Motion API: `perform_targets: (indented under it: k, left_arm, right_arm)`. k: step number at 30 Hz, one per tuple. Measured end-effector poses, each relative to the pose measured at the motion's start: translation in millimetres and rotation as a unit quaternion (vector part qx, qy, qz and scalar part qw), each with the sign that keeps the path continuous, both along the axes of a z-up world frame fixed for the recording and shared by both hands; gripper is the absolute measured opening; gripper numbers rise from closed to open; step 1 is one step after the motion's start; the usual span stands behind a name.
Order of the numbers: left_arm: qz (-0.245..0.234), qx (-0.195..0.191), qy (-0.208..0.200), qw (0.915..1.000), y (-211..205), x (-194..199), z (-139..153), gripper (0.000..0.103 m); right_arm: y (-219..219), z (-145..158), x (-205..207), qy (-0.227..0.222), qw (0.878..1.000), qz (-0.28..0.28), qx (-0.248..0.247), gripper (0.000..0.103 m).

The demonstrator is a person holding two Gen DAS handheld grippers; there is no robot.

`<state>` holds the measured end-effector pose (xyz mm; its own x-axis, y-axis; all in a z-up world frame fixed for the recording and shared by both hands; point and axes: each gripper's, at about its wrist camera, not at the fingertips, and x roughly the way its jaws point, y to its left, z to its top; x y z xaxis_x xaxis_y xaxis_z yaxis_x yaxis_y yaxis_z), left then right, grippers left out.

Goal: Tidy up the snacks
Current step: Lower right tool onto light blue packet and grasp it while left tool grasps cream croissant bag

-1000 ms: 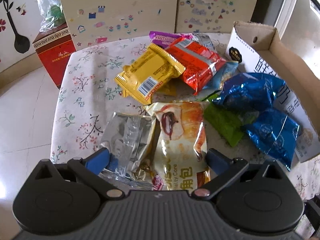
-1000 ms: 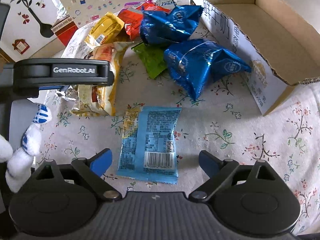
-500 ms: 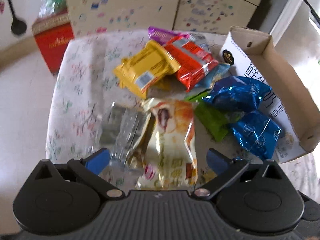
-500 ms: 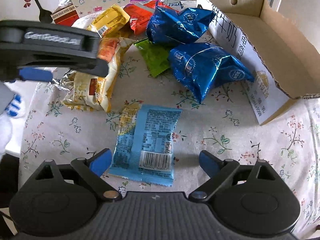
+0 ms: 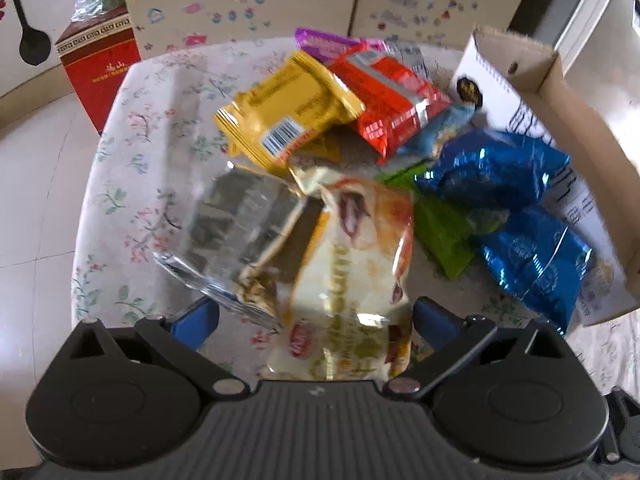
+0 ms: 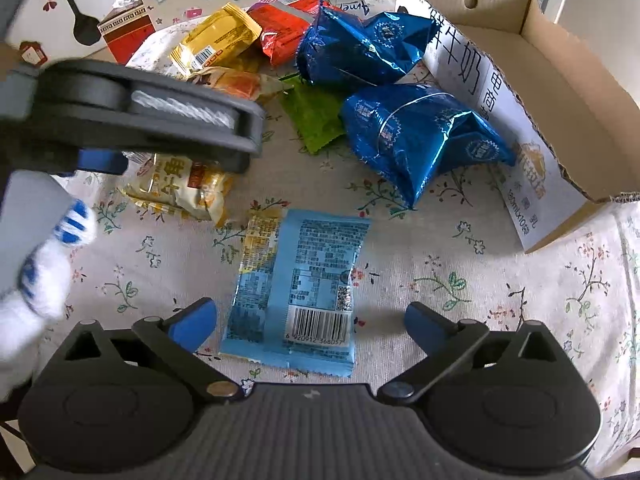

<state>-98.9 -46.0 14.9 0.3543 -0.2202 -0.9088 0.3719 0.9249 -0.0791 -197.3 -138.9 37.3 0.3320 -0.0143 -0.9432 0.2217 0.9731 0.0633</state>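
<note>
Floral cloth [image 6: 460, 292] covers the table where a pile of snack packets waits to be sorted into an open cardboard box [image 6: 532, 92], seen from two hand-held tools pointing steeply down. Nearest the right gripper [image 6: 310, 320], a flat pale-blue packet [image 6: 300, 280] lies barcode-up on the cloth between the blue pads, which are opening to their widest and touch nothing. Its film looks light, thin and slick; a pinch across the middle, where the filling gives some body, seems safer than the crimped end seals, which would likely fold or slide out.

To the left, the left gripper [image 5: 316, 316] hangs with its jaws spread wide over a cream croissant packet [image 5: 356, 264], the pads either side of its near end; the blur leaves it unclear whether they touch, but no squeeze shows. That packet looks puffed with air and soft inside, so a hard pinch could crush it. A crinkled silver packet [image 5: 236, 236] lies just beside it.

Farther off sit a green sachet [image 6: 312, 116] and two shiny blue foil bags [image 6: 416, 136], then yellow [image 5: 284, 116] and red packets [image 5: 388, 96] at the far edge.
</note>
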Motion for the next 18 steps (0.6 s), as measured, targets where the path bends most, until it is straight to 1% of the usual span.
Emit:
perform_targets:
  k: [2,3,4,8,18]
  left_arm:
    - [-0.013,0.031,0.002,0.9994,-9.2,-1.8,-8.9,0.102]
    - [-0.017,0.041,-0.005,0.9990,-12.1,-3.3,-10.7,0.103]
    - [-0.021,0.043,-0.016,0.9988,-13.4,-4.7,-10.1,0.103]
    - [-0.013,0.038,-0.015,0.9991,-9.6,-2.5,-9.9,0.103]
    - [-0.024,0.037,-0.020,0.9988,-9.9,-1.4,-11.6,0.103]
  right_arm:
    - [3.3,-1.7,0.8,0.000,1.000,0.002,-0.011,0.103]
    - [5.6,-2.5,0.7,0.001,1.000,0.004,-0.018,0.103]
    - [6.9,-3.0,1.0,0.000,1.000,0.006,-0.024,0.103]
    - [7.0,-3.5,1.5,-0.001,1.000,0.006,-0.026,0.103]
    - [10.4,-3.4,2.6,-0.014,0.999,0.008,-0.047,0.103]
